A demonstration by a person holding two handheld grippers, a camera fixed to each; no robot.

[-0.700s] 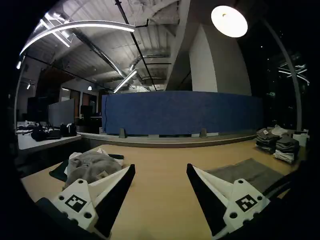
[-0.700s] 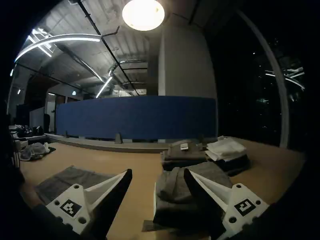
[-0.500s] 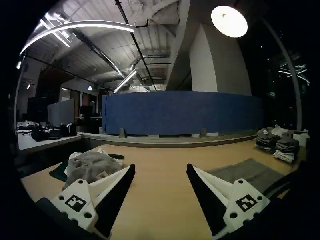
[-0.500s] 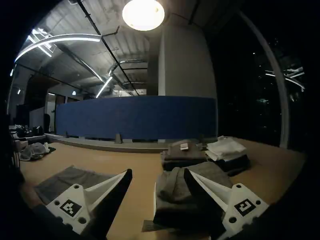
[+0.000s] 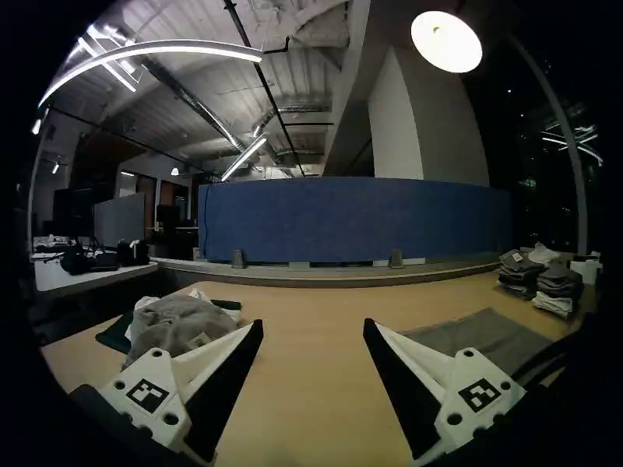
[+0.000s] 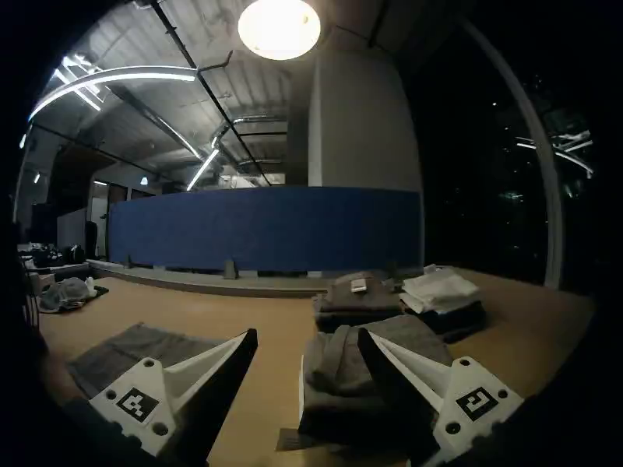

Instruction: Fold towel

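A grey towel (image 5: 489, 333) lies flat on the wooden table, to the right of my left gripper (image 5: 311, 346); that same flat towel (image 6: 128, 349) appears at the lower left of the right gripper view. My left gripper stands open over bare wood with nothing between its fingers. My right gripper (image 6: 306, 354) is open too, hovering just before a folded grey towel stack (image 6: 354, 373). A crumpled grey towel (image 5: 177, 323) rests on a dark cloth at the left of the left gripper view.
Several folded towel stacks (image 6: 405, 300) sit at the back right of the table (image 5: 311, 311), seen far off as stacks (image 5: 545, 282) in the left gripper view. A blue partition (image 5: 350, 218) runs behind the table. A desk with bags (image 5: 86, 261) stands far left.
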